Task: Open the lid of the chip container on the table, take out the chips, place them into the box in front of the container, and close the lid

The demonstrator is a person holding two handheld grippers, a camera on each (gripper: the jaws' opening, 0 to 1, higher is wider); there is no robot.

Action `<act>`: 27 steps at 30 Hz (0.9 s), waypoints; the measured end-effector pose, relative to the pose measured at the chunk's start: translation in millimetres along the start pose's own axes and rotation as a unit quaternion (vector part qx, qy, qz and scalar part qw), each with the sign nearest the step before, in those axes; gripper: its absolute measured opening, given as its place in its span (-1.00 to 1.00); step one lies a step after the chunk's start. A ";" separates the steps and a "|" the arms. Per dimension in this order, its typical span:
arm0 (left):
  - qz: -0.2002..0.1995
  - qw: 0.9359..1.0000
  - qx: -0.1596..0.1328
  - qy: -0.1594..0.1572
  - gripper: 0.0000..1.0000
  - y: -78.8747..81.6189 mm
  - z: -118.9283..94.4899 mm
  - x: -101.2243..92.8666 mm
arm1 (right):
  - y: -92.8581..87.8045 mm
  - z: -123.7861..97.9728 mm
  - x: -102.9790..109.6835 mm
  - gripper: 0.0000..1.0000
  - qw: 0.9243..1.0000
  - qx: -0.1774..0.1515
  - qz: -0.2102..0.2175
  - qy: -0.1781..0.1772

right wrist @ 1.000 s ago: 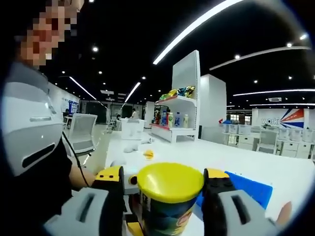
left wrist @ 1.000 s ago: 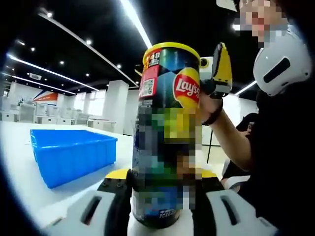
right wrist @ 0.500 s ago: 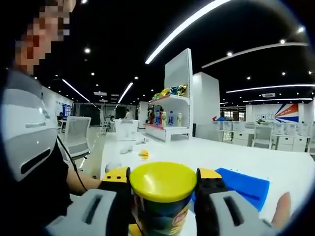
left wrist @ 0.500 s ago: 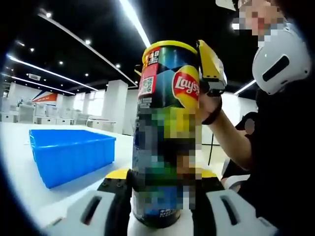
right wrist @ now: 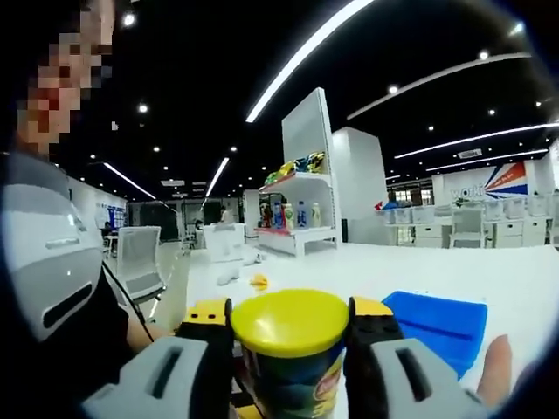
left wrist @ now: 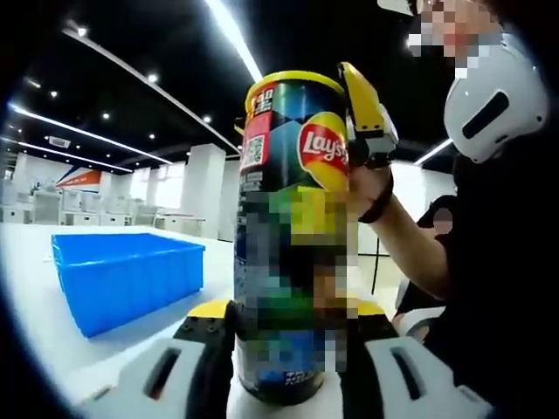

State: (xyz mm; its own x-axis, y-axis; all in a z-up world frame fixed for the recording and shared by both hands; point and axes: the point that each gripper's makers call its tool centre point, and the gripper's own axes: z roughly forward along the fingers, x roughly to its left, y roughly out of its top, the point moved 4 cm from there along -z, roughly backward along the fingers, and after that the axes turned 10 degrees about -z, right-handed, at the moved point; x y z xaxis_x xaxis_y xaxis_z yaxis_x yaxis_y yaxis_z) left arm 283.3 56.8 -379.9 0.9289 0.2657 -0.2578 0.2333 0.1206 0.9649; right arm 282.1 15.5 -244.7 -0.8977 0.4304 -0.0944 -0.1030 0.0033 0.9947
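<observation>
Left view low beside the chip container (left wrist: 293, 236), right view at its lid (right wrist: 289, 321); shared blue box (left wrist: 127, 275).

Over the last second I have brought my right gripper (right wrist: 288, 349) in from beside the chip container (left wrist: 293, 236) and closed its jaws against the yellow lid (right wrist: 288, 321); a second ago they stood apart from it.

Chip container (left wrist: 293, 236) multicoloured, lid (right wrist: 289, 321) yellow; box (left wrist: 122, 275) blue; table (right wrist: 367, 266) white.
</observation>
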 end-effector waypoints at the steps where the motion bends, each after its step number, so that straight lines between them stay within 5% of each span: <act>1: 0.001 1.000 0.001 0.000 -0.07 -0.2 0.0 -0.2 | 0.3 -0.4 0.8 -0.15 1.000 -0.001 0.002 0.002; 11: -0.015 1.000 0.000 -0.008 -0.08 0.5 0.2 -2.1 | 0.5 -1.3 -4.8 -0.16 0.999 -0.005 0.046 -0.012; 27: 0.000 1.000 0.003 -0.008 -0.08 0.0 0.4 -2.5 | 0.5 -1.2 -2.7 -0.17 0.998 -0.012 0.060 -0.014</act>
State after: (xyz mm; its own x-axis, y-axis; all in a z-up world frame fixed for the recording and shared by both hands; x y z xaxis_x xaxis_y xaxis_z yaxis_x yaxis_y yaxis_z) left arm 281.1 55.8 -379.2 0.9333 0.2507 -0.2569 0.2349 0.1147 0.9652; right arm 284.0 13.3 -244.0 -0.8921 0.4511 0.0268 -0.0059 -0.0711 0.9975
